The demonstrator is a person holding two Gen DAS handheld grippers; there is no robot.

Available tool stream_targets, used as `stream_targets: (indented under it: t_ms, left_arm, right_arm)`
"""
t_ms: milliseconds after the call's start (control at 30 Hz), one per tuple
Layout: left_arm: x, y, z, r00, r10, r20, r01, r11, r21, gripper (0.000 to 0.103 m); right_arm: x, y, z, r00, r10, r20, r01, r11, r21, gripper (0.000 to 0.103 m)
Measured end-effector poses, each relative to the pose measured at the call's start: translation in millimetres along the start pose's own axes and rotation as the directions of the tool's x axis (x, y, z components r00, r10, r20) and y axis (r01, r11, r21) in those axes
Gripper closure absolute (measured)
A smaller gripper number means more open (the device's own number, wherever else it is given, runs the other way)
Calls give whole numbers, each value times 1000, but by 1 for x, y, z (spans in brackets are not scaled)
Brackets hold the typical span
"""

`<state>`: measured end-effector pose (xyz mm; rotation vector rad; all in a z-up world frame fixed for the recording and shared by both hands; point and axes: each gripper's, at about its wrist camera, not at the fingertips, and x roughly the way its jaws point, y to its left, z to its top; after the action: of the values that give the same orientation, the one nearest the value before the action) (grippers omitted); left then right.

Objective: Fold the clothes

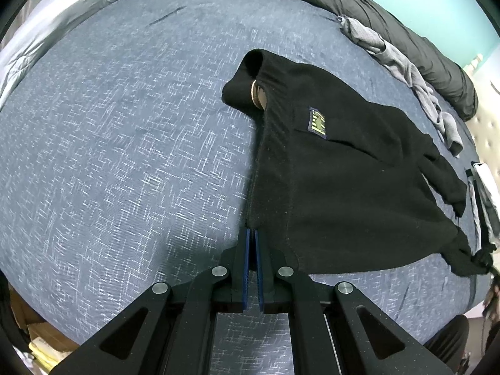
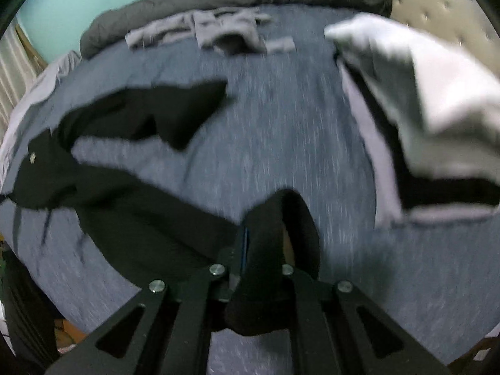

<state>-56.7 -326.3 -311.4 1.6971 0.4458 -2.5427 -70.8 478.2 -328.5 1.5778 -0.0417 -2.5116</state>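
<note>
Home bedroom: blue-sheeted bed [image 1: 125,125], dark duvet [image 1: 390,25], tufted headboard [image 2: 437,9]

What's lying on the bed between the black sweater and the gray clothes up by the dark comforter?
Nothing: between the black sweater and the gray clothes only bare blue bedsheet shows, in the right wrist view.

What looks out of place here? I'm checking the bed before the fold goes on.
The black garment is not flat: one sleeve is bunched and gapes open, and both grippers, left and right, pinch its edges. A crumpled grey garment lies unfolded by the dark duvet. Nothing looks spilled or torn.
</note>
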Motion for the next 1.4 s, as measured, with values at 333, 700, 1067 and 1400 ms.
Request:
stream_targets:
  t_ms: [333, 700, 1067, 1400]
  left_arm:
    - [2, -2, 0, 1000, 11, -5, -11, 1000, 0, 99]
    - [4, -3, 1, 1000, 12, -9, -12, 1000, 1, 99]
    - [4, -4, 1, 1000, 17, -17, -17, 1000, 2, 99]
    - [10, -1, -1, 1000, 19, -21, -19, 1000, 4, 99]
  right_arm:
    - [5, -20, -49, 994, 28, -106, -26, 999, 20, 83]
    - [-33, -57, -18, 1000, 12, -13, -9, 987, 158, 74]
    - [37, -6, 19, 974, 29, -224, -37, 999, -29, 63]
    - [61, 17, 9, 953, -20, -303, -32, 985, -168, 97]
